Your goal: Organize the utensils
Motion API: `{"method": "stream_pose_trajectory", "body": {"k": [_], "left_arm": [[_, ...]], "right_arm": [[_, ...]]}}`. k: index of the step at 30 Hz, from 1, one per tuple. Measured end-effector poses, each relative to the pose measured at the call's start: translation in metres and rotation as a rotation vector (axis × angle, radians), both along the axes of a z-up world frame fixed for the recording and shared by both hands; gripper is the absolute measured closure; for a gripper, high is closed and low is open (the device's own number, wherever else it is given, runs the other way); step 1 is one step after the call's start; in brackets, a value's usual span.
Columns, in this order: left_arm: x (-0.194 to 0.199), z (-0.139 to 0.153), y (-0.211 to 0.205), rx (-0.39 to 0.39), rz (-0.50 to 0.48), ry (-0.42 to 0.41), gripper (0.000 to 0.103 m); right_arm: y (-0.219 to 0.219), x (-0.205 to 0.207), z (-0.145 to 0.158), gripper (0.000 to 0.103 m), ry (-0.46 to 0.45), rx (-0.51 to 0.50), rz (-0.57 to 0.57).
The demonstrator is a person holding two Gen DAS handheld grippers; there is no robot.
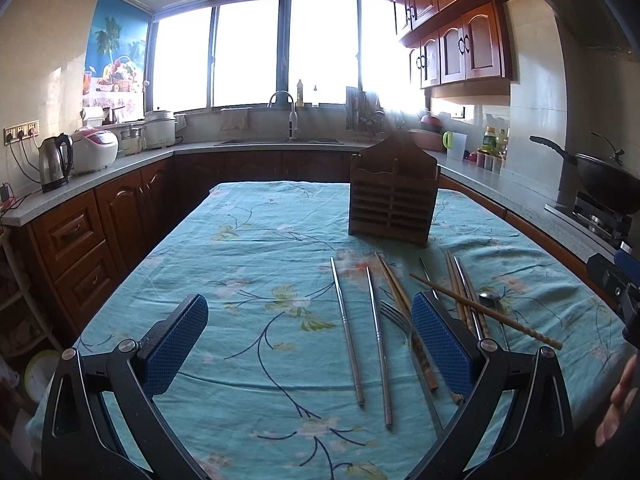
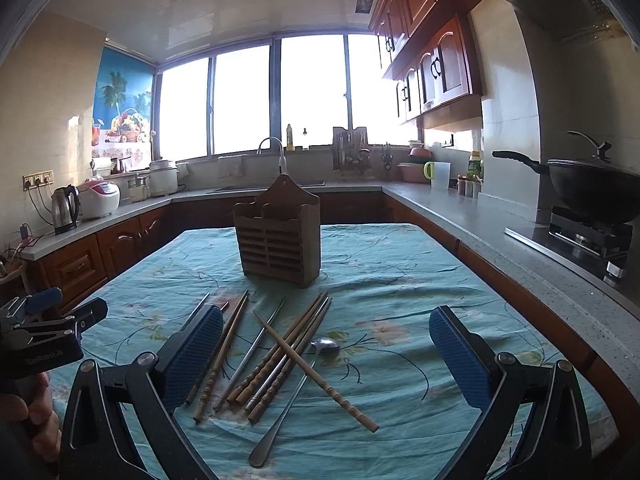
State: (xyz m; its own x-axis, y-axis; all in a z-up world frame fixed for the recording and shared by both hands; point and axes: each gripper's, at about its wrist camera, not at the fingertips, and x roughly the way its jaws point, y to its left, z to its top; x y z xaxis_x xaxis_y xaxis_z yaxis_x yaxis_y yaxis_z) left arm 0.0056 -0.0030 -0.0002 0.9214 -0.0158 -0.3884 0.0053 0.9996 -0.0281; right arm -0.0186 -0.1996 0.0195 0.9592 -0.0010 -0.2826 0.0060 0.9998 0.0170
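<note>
A brown slatted wooden utensil holder (image 1: pixel 394 196) (image 2: pixel 279 236) stands upright on the table. In front of it lie two metal chopsticks (image 1: pixel 348 332), a fork (image 1: pixel 398 318), several wooden chopsticks (image 1: pixel 404 312) (image 2: pixel 280 354) and a metal spoon (image 1: pixel 490 300) (image 2: pixel 298 392). One wooden chopstick (image 2: pixel 316 374) lies crossed over the others. My left gripper (image 1: pixel 310 346) is open and empty, low over the table, with the metal chopsticks between its fingers. My right gripper (image 2: pixel 326 364) is open and empty, hovering over the wooden chopsticks and spoon.
The table carries a teal floral cloth (image 1: pixel 248 280) (image 2: pixel 400 280). Kitchen counters surround it: a kettle (image 1: pixel 56 162) and rice cooker (image 1: pixel 96 150) at left, a sink (image 1: pixel 280 140) at the back, a wok on the stove (image 2: pixel 592 190) at right.
</note>
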Motion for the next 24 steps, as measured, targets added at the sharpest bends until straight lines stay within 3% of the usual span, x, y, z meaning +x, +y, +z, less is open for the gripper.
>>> {"method": "stream_pose_trajectory", "body": {"k": [12, 22, 24], "left_arm": [[0.022, -0.003, 0.007, -0.037, -0.023, 0.109, 0.000], [0.048, 0.000, -0.001, -0.139, -0.146, 0.227, 0.002], [0.054, 0.002, -0.008, -0.143, -0.182, 0.243, 0.004]], "right_arm": [[0.002, 0.018, 0.002, 0.000, 0.078, 0.038, 0.088], [-0.007, 0.047, 0.001, 0.001, 0.193, 0.144, 0.175], [-0.015, 0.057, -0.002, 0.005, 0.229, 0.178, 0.174]]}}
